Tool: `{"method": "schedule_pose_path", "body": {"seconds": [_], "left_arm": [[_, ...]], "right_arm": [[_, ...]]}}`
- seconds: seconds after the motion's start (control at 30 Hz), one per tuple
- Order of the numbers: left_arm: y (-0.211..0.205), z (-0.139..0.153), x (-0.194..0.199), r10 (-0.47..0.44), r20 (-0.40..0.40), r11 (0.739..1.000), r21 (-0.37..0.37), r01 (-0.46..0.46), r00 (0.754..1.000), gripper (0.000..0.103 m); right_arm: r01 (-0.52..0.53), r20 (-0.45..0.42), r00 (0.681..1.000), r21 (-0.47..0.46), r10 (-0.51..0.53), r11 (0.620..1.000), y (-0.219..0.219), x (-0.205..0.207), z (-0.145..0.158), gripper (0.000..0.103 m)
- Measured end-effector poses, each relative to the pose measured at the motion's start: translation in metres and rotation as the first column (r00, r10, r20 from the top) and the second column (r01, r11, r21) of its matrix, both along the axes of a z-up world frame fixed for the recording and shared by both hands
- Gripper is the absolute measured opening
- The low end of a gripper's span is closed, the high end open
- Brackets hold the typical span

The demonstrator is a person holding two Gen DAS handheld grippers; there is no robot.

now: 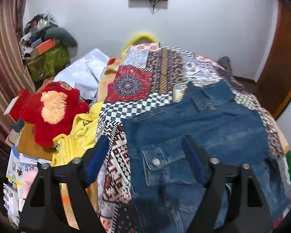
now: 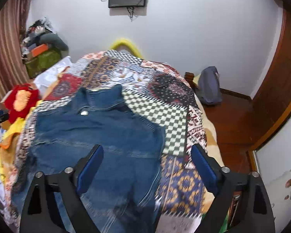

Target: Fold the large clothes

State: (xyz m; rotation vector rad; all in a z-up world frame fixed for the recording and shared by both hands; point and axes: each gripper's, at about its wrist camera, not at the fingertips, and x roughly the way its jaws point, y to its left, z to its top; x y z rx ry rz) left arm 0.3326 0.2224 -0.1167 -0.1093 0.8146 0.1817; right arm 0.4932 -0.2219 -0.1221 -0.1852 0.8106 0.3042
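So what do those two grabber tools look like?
Both look alike. The left tool has two black fingers shaped like triangles with cut-out holes, round silver bolts on top, and blue pads on the inside. The right tool is the same: black frame, silver bolts, blue pads. No cables, markings or sleeves show.

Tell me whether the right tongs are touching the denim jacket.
Apart. In the right wrist view the right tongs stand open above the denim jacket, which lies flat on the patchwork bedspread; neither blue pad presses the cloth.
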Motion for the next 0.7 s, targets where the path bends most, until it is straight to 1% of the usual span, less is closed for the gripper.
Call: {"method": "schedule_pose_path", "body": {"seconds": [0.03,0.1,0.2,0.23,0.33,0.43,0.47,0.53,0.67,0.7], "left_arm": [[-0.005,0.004,-0.009,-0.008,0.006,1.0,-0.002,0.008,1.0,0.09],[-0.012,0.009,-0.027,-0.02,0.018,1.0,-0.011,0.02,1.0,0.095],[-0.025,0.01,-0.055,-0.034,0.03,0.999,-0.018,0.034,0.999,0.096],[-0.028,0.007,-0.065,-0.037,0.026,0.999,-0.022,0.037,0.999,0.098],[-0.034,-0.007,-0.087,-0.045,-0.001,0.998,-0.035,0.045,0.999,0.099],[-0.039,-0.03,-0.109,-0.042,-0.044,0.996,-0.076,0.039,0.998,0.099],[-0.039,-0.043,-0.116,-0.041,-0.077,0.995,-0.099,0.033,0.996,0.099],[-0.039,-0.059,-0.125,-0.035,-0.12,0.993,-0.116,0.021,0.992,0.099],[-0.032,-0.097,-0.143,0.017,-0.197,0.983,-0.174,-0.052,0.98,0.099],[-0.03,-0.103,-0.146,0.021,-0.21,0.98,-0.189,-0.062,0.977,0.099]], "right_arm": [[-0.011,0.001,1.0,0.01,0.011,1.0,-0.001,-0.011,0.004,0.091],[-0.032,-0.005,0.999,0.029,0.033,0.999,-0.001,-0.033,0.008,0.091],[-0.046,-0.015,0.999,0.036,0.046,0.998,-0.003,-0.065,0.008,0.092],[-0.046,-0.018,0.999,0.039,0.047,0.998,-0.005,-0.071,0.006,0.092],[-0.042,-0.056,0.997,0.056,0.045,0.998,-0.011,-0.097,-0.006,0.092],[-0.034,-0.11,0.993,0.053,0.04,0.998,-0.018,-0.12,-0.025,0.092],[-0.031,-0.123,0.992,0.047,0.037,0.998,-0.021,-0.127,-0.032,0.092],[-0.008,-0.154,0.988,0.043,0.015,0.999,-0.029,-0.14,-0.047,0.092],[0.042,-0.242,0.97,0.083,-0.02,0.996,-0.048,-0.156,-0.076,0.092],[0.067,-0.277,0.96,0.091,-0.039,0.994,-0.054,-0.16,-0.087,0.092]]}}
